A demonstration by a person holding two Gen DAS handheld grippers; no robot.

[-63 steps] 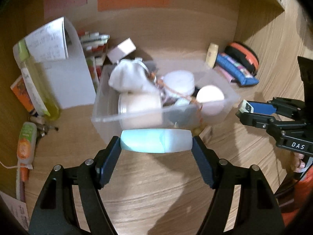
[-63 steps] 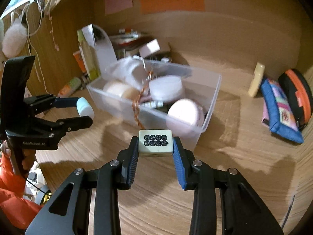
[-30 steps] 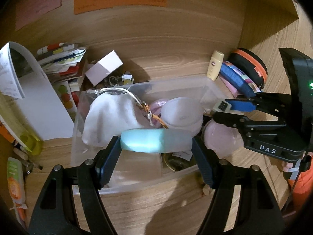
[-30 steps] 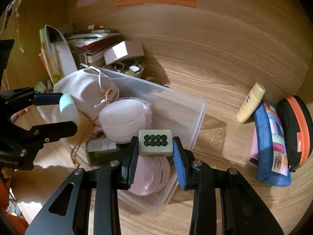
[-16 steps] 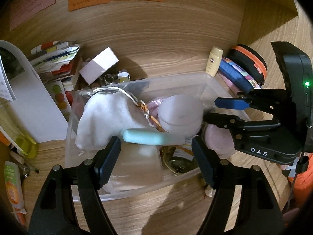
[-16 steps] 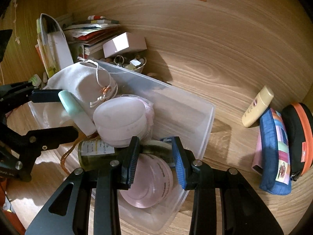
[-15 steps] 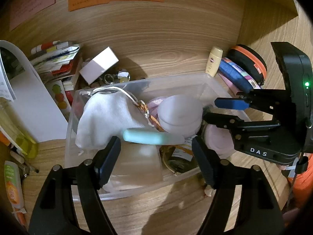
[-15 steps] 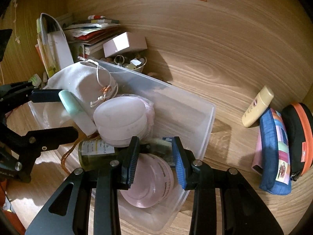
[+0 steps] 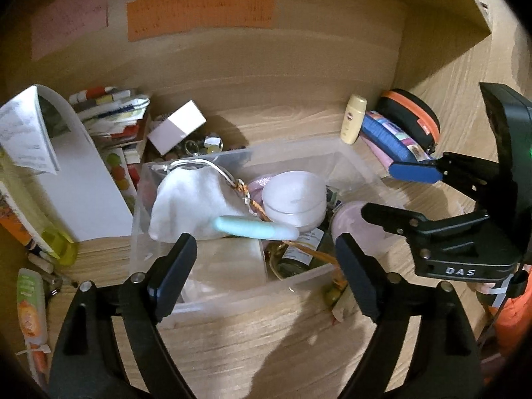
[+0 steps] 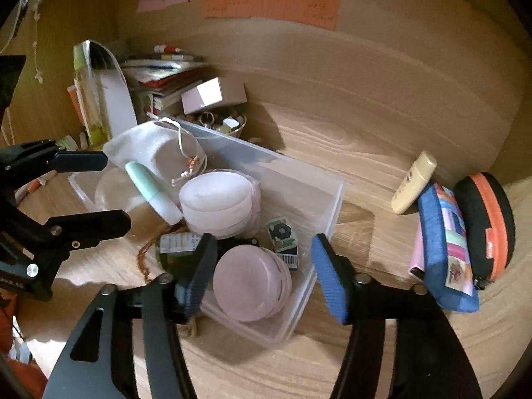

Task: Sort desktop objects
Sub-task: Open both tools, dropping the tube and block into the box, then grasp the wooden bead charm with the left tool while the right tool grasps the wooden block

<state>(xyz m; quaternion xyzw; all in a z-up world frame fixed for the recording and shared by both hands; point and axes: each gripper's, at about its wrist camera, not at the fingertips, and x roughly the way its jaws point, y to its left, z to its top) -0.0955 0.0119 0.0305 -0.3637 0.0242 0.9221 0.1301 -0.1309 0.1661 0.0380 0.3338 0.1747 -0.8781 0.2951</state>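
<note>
A clear plastic bin (image 9: 246, 294) (image 10: 301, 312) stands on the wooden desk, full of small things. The mint green tube (image 9: 254, 227) (image 10: 151, 189) lies in it across a white drawstring pouch (image 9: 191, 204) (image 10: 151, 153). The small tile (image 10: 282, 236) lies in the bin beside the pink round cases (image 10: 251, 281). My left gripper (image 9: 266, 259) is open and empty above the bin's near side. My right gripper (image 10: 261, 267) is open and empty over the bin's right end; it also shows in the left wrist view (image 9: 392, 193).
A cream bottle (image 10: 414, 183), a blue pouch (image 10: 445, 249) and an orange-rimmed black case (image 10: 485, 226) lie right of the bin. Books and a white box (image 9: 176, 126) stand behind it at the left. A small tube (image 9: 31, 309) lies at the far left.
Both grippers moved over the bin and opened. The mint tube and the tile dropped into the bin. Both grippers have since drawn back a little and opened wider.
</note>
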